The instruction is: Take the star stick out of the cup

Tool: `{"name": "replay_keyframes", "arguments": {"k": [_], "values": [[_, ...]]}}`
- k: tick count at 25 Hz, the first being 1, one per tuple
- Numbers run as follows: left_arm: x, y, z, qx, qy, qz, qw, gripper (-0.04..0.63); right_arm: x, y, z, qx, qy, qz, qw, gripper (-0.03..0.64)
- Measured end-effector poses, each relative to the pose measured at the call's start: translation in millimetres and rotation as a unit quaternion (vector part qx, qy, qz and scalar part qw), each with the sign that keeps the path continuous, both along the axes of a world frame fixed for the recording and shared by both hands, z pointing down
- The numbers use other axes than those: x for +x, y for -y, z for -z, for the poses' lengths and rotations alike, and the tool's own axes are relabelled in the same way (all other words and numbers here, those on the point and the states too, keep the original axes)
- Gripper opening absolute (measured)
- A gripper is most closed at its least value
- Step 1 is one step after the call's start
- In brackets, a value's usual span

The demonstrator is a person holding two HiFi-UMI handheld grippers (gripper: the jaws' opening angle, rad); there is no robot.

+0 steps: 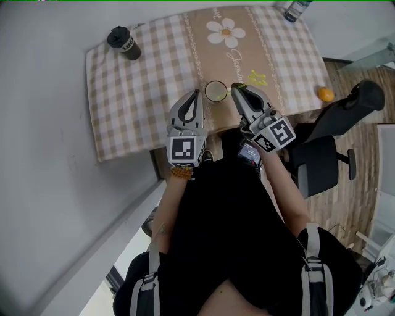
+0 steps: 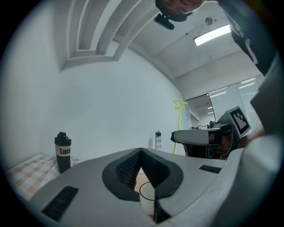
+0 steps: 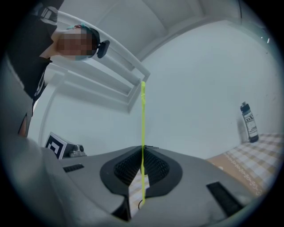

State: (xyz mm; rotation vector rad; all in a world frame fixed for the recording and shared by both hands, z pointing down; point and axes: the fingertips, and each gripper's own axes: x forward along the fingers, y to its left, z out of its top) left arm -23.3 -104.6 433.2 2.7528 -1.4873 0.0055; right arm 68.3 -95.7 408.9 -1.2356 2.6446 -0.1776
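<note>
Yellow-green star stick: thin shaft pinched between the pads of the right tool, jaws pressed together on it. The shaft stands near upright. In the left gripper view the star tip sits high above the right tool, and the shaft drops behind that tool. In the right gripper view the lower end runs down past the pads. Cannot tell whether that end is inside the cup or clear of it.

Cup: pale, round and upright on the table, near its front edge. The tips of the right tool are just beside the cup's right rim.

Left tool: jaws pressed together, tips meeting, nothing pinched between them. The cup's rim shows through the gap below the tips. In the head view the left tool's tips are just beside the cup's left rim; contact cannot be judged.

Table covering: beige-and-white checked cloth with a plain tan centre strip bearing a white daisy print.

Other items:
- black bottle, upright at the far left corner, well apart from the cup
- clear bottle, at the far right edge
- orange fruit, at the right edge
- black office chair, on the wooden floor to the right of the table
</note>
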Motion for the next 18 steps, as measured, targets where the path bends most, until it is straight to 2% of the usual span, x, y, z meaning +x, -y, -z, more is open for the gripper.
{"name": "replay_keyframes", "arguments": {"k": [18], "values": [[2.6, -0.7, -1.9, 0.009, 0.009, -0.008, 0.9999, 0.0, 1.5, -0.8, -2.4, 0.0, -0.006, -0.005, 1.0, 0.011]]}}
